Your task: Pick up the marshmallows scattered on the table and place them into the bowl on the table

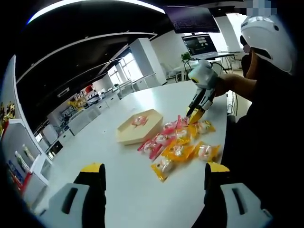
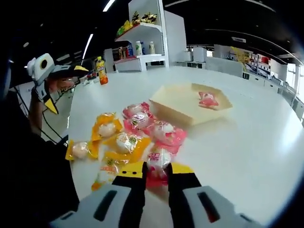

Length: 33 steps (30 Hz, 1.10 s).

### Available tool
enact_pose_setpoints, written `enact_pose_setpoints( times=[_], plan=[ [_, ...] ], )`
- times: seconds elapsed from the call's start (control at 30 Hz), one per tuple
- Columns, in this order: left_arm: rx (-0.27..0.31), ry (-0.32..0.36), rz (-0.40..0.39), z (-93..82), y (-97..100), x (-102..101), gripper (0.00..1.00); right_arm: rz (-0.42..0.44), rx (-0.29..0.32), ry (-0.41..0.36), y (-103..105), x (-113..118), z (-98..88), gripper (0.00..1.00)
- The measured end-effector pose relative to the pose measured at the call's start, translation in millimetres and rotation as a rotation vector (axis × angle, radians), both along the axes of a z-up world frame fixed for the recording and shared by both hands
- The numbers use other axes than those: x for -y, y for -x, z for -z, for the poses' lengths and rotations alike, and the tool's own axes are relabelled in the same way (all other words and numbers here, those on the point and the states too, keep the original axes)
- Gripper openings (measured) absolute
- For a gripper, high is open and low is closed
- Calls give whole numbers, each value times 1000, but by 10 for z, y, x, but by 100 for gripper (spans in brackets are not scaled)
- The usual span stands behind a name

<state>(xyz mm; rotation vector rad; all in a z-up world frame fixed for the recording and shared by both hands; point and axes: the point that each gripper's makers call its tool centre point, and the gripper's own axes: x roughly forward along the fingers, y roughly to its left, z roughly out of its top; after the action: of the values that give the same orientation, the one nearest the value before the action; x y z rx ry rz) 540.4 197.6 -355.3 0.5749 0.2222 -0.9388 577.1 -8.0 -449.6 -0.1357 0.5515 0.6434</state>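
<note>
On the long white surface [image 1: 142, 190] lies a loose heap of wrapped marshmallows in pink and yellow plastic packets [image 1: 180, 142], many of them touching or overlapping. Just beside the heap stands the pale wooden hexagonal bowl [image 1: 140, 126], shallow and flat, and one pink packet [image 2: 208, 99] already lies inside it.

In the right gripper view, the right tool [image 2: 156, 175] is down at the near edge of the heap. Its two black jaws with yellow tips stand close together, one at each side of a pink marshmallow packet [image 2: 158, 161]. They seem to pinch it, but the tips cover the contact, so I cannot tell for sure if the hold is firm. The left gripper view shows this same tool coming in from the right, with its yellow tips down among the packets and a person's hand [image 1: 223, 85] holding it.

The left tool [image 1: 154, 171] is held above the surface, well apart from the heap, with its jaws wide apart and nothing between them. In the right gripper view it appears at the far left, raised in the air.

A white shelf with bottles [image 2: 140, 47] stands behind the surface.
</note>
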Motion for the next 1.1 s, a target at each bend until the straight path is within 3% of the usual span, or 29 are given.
enact_pose_setpoints(
  times=[0.23,0.83,1.1],
  plan=[
    [2,0,-4,-4,2,-10,84,4,5,-26,30,-1,2,14],
    [5,1,-4,-9,3,-7,84,1,27,12,75,18,-36,12],
    [9,3,-10,-26,-2,-21,84,68,44,-26,41,271,-218,12]
  ],
)
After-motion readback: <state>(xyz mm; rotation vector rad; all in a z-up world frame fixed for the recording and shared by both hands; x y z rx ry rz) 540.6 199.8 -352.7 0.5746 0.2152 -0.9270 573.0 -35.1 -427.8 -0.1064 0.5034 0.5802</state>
